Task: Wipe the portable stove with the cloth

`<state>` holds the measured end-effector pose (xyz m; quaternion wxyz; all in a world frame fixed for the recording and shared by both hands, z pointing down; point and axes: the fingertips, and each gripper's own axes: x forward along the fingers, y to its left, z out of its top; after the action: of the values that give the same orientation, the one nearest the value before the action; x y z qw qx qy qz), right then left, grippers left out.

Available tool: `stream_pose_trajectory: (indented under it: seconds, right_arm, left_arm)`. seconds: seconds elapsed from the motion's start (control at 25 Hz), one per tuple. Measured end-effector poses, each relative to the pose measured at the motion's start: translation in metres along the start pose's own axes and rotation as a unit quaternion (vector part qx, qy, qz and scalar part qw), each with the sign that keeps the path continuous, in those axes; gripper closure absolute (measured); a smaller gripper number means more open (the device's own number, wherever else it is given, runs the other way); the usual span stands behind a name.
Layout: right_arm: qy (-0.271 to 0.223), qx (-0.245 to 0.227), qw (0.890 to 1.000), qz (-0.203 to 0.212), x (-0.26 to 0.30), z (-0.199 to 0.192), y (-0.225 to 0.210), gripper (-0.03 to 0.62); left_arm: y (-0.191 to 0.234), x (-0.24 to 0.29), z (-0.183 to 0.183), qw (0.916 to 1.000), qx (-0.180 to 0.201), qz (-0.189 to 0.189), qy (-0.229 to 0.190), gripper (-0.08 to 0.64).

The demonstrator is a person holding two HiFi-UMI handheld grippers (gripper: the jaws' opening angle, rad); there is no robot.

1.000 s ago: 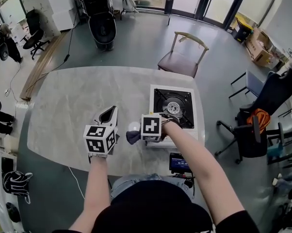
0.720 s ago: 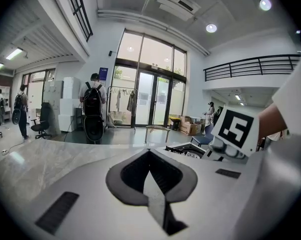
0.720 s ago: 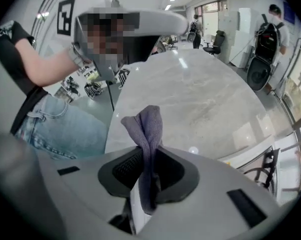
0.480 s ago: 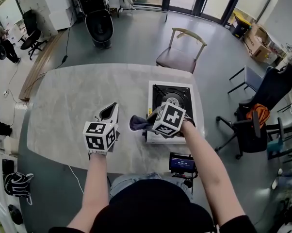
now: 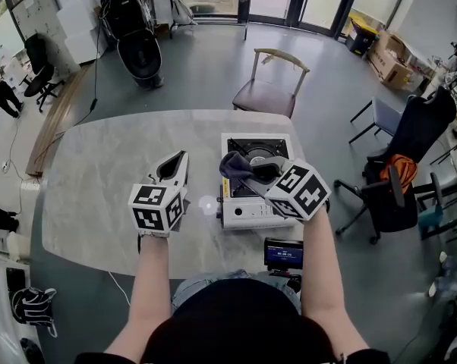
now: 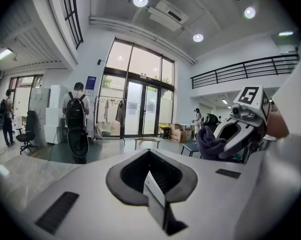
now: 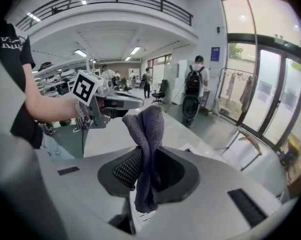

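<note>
The portable stove [image 5: 247, 214] is a white box with a black burner top [image 5: 268, 149], standing on the right part of the marble table [image 5: 99, 173]. My right gripper [image 5: 251, 174] hangs over the stove's left half, shut on a dark purple-grey cloth [image 5: 234, 163]. In the right gripper view the cloth [image 7: 146, 126] sticks up out of the shut right gripper [image 7: 148, 159]. My left gripper [image 5: 179, 161] is shut and holds nothing, and hovers over the table left of the stove. From the left gripper [image 6: 150, 159] I see the cloth [image 6: 209, 143] to the right.
A small dark device with a lit screen [image 5: 283, 255] sits at the table's near edge below the stove. A wooden chair [image 5: 270, 89] stands beyond the table, a dark office chair [image 5: 392, 199] to its right, a stroller [image 5: 133, 40] far left. People stand in the background.
My right gripper has lifted the cloth from the table at the stove's front-left corner and carried it right and away, over the stove. The left gripper has hardly moved.
</note>
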<state>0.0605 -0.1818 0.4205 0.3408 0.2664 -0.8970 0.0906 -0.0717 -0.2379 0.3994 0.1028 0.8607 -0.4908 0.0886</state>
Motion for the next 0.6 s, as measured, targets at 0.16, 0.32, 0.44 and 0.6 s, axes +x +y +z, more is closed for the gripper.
stream_pose_trajectory:
  seconds: [0.16, 0.32, 0.44, 0.6]
  right_arm:
    - [-0.069, 0.048, 0.992, -0.099, -0.039, 0.004, -0.034, 0.5]
    - [-0.108, 0.049, 0.969, -0.215, -0.077, -0.005, -0.067, 0.5]
    - [-0.15, 0.067, 0.946, -0.279, -0.101, -0.015, -0.083, 0.5]
    - [-0.215, 0.098, 0.914, -0.33, -0.129, -0.024, -0.093, 0.5]
  left_arm:
    - [-0.01, 0.006, 0.016, 0.9997, 0.012, -0.012, -0.016, 0.549]
    - [-0.014, 0.005, 0.026, 0.9993, 0.011, -0.013, -0.034, 0.549]
    - [-0.015, 0.005, 0.032, 0.9985, 0.009, -0.009, -0.053, 0.549]
    - [-0.018, 0.005, 0.045, 0.9966, 0.021, -0.007, -0.079, 0.549]
